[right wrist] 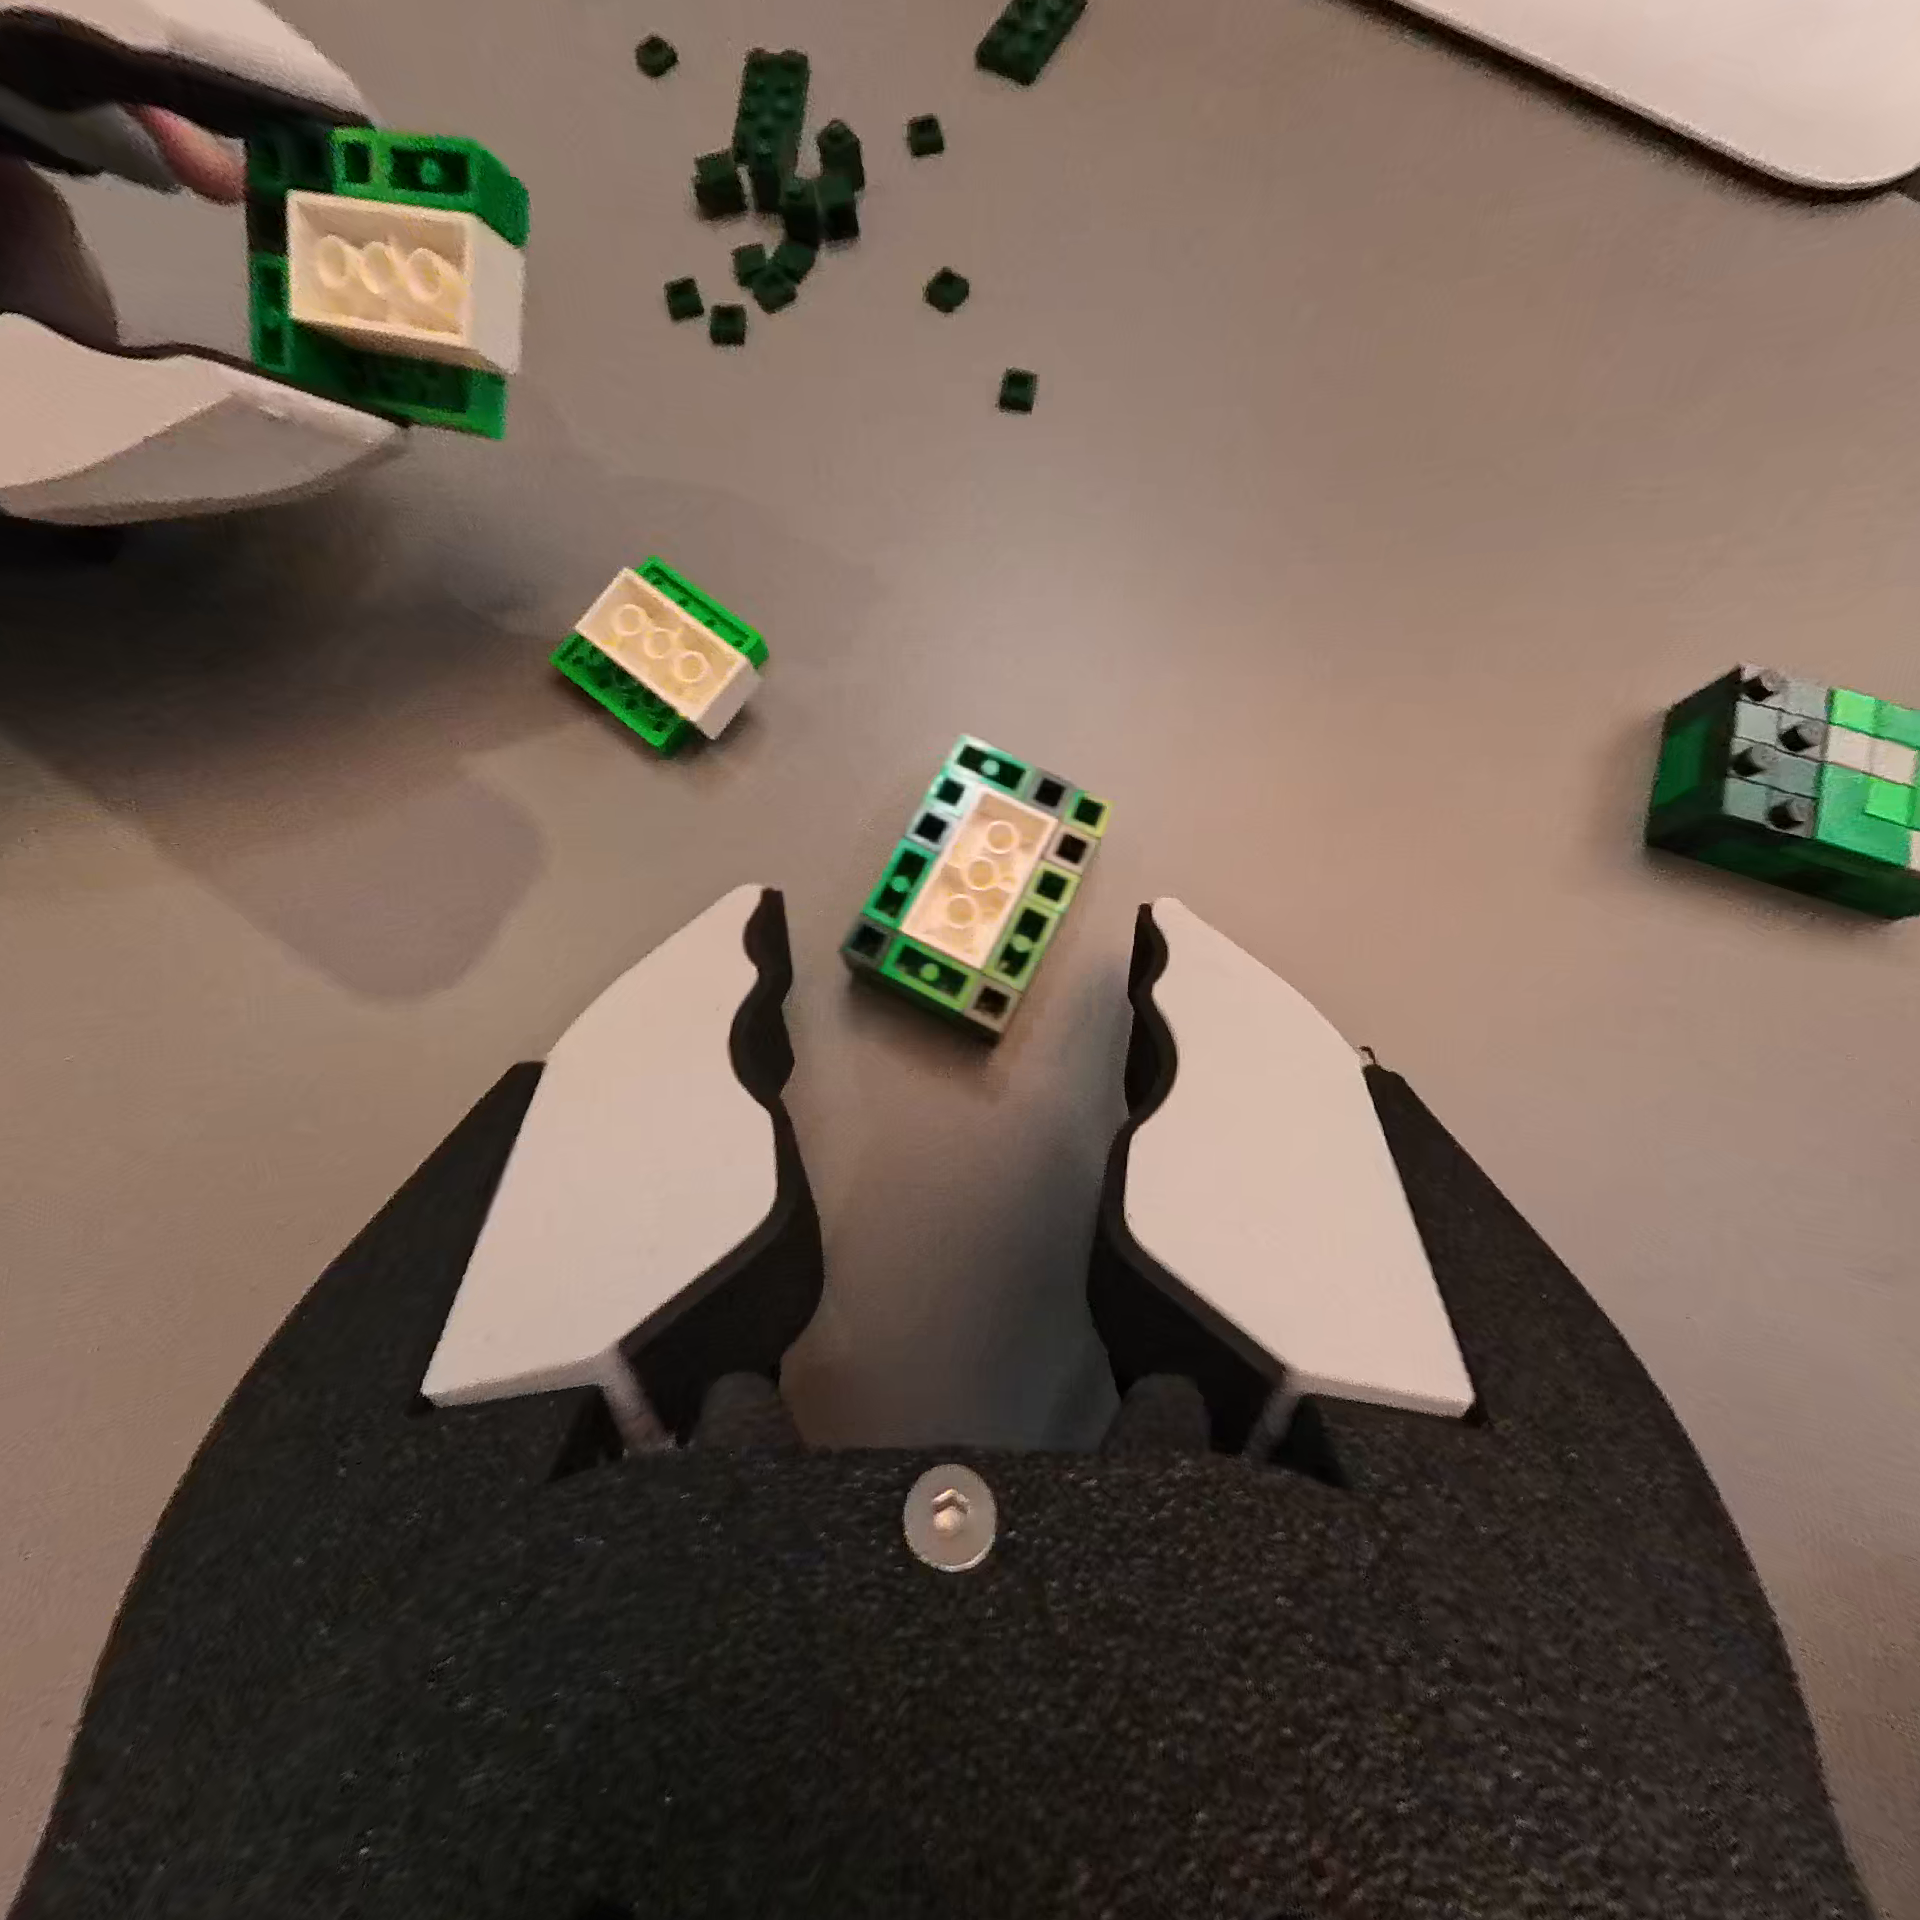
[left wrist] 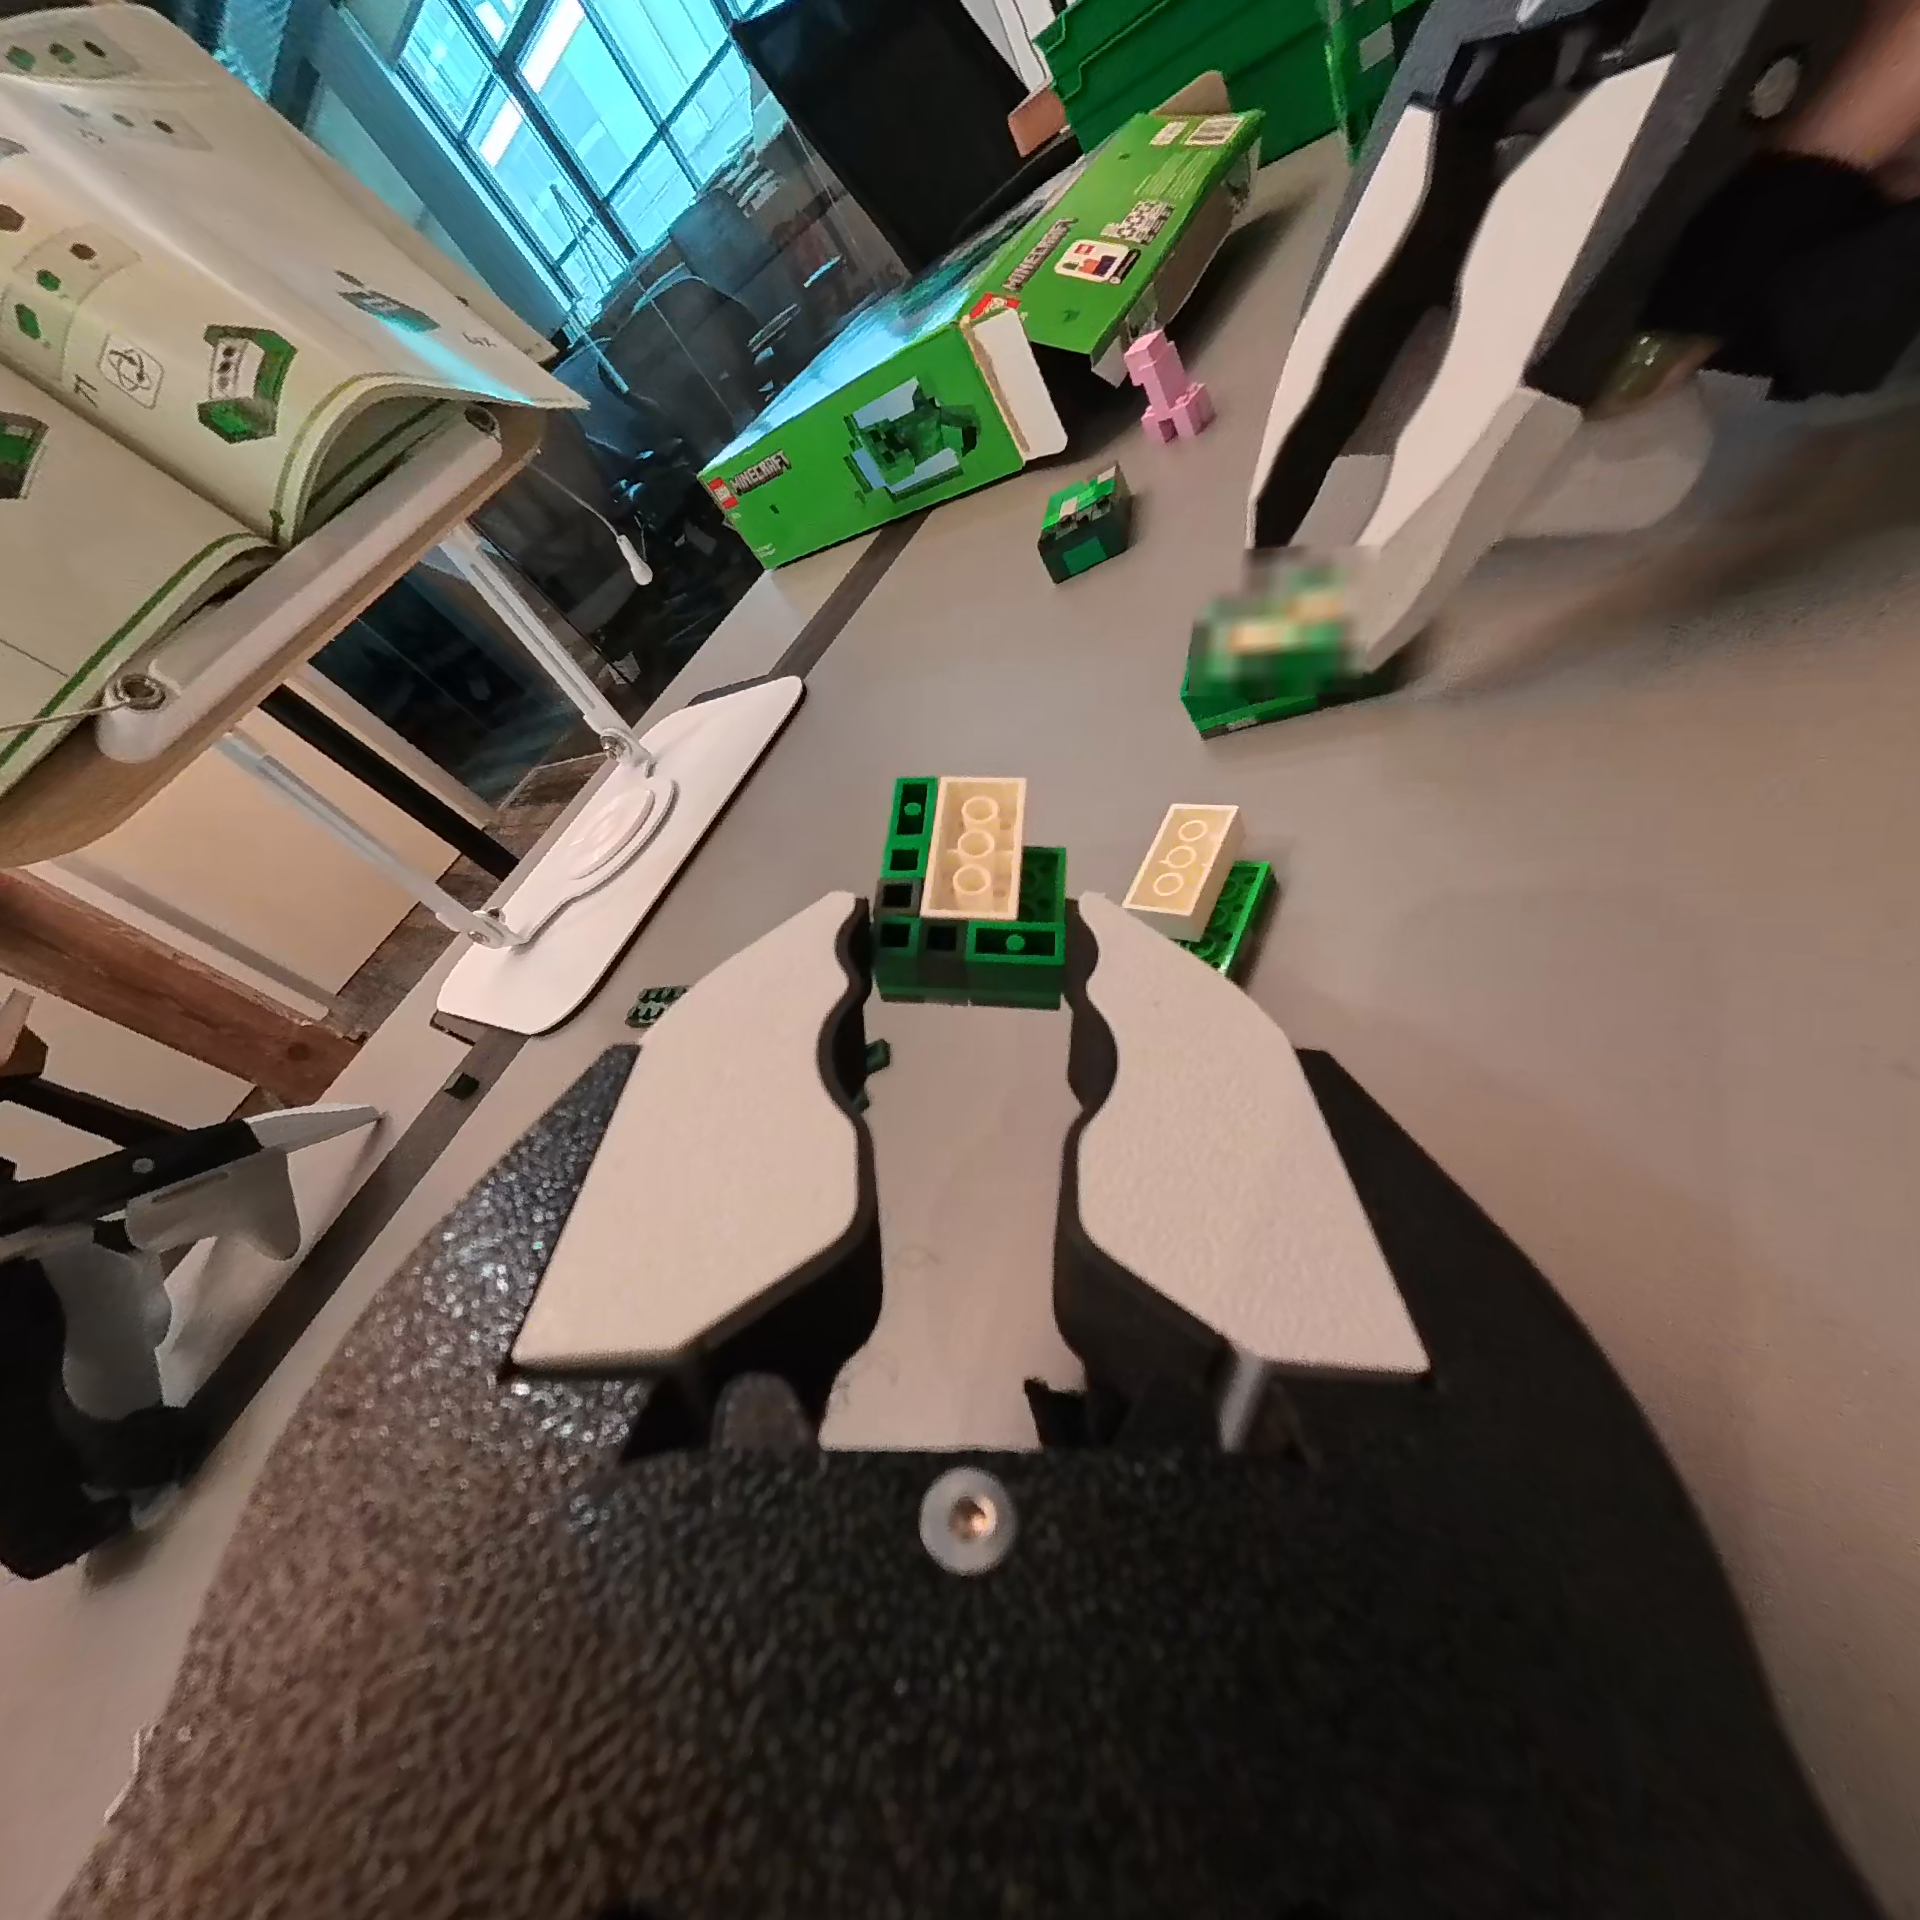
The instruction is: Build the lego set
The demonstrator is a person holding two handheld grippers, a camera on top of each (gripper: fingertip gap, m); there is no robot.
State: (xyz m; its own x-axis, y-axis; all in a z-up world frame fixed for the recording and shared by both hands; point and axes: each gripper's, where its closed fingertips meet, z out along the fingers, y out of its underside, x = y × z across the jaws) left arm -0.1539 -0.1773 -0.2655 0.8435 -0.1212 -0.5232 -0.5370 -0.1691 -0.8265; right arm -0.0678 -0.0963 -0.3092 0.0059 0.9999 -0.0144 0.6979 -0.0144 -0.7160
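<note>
My left gripper [left wrist: 971, 956] clamps a green-and-white assembly [left wrist: 971, 899]; my right gripper [right wrist: 956, 935] gapes empty above another assembly [right wrist: 977, 883].

L hand-held gripper [left wrist: 971, 951] clamped; R [right wrist: 956, 935] agape

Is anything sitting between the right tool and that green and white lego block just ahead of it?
Nothing visible. The right tool is open above the green-framed lego block with a white centre brick, with only bare grey table between.
</note>
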